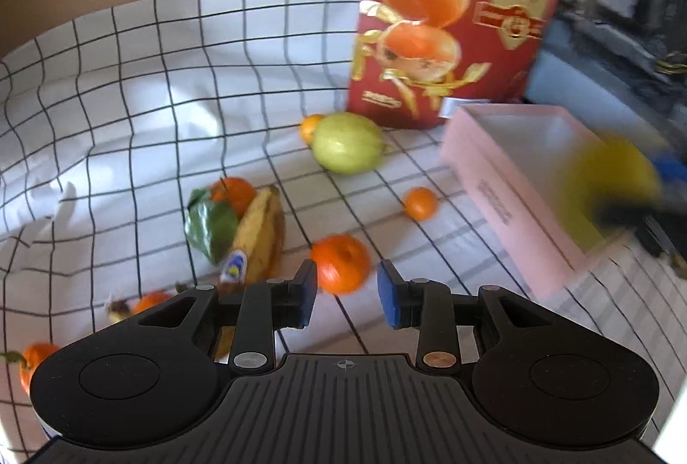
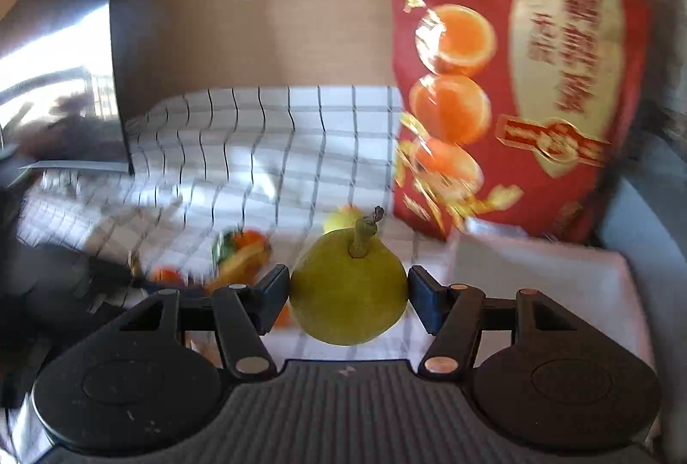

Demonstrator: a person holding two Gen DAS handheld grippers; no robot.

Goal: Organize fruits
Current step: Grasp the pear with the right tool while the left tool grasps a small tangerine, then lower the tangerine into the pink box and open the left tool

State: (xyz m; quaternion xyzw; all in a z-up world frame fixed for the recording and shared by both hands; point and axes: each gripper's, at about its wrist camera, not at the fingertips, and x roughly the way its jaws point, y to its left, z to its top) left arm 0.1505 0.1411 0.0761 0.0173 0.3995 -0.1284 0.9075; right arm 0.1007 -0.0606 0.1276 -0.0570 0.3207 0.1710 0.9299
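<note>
Right now we hold a yellow-green pear (image 2: 348, 303) in our right gripper (image 2: 348, 303), the two blue pads pressed against its sides and its stem pointing up. In the left wrist view that same pear shows as a yellow blur over the near end of the open pink box (image 1: 493, 202), which looks bare inside where we can see it.

Our left gripper (image 1: 347, 298) has its jaws parted with nothing between them; a mandarin (image 1: 341, 264) lies on the cloth just beyond the fingertips. To its left sits a banana (image 1: 262, 234) with a blue sticker, touching a leafy mandarin (image 1: 232, 193). A smaller mandarin (image 1: 421, 203) rests near the box's long side. Farther back a pale green guava-like fruit (image 1: 348, 148) lies with another small orange fruit (image 1: 310, 127) tucked behind it. More orange fruits sit at the lower left edge.

Everything lies on a white cloth with a black grid (image 1: 129, 99). A red bag printed with oranges (image 1: 455, 13) stands behind the box.
</note>
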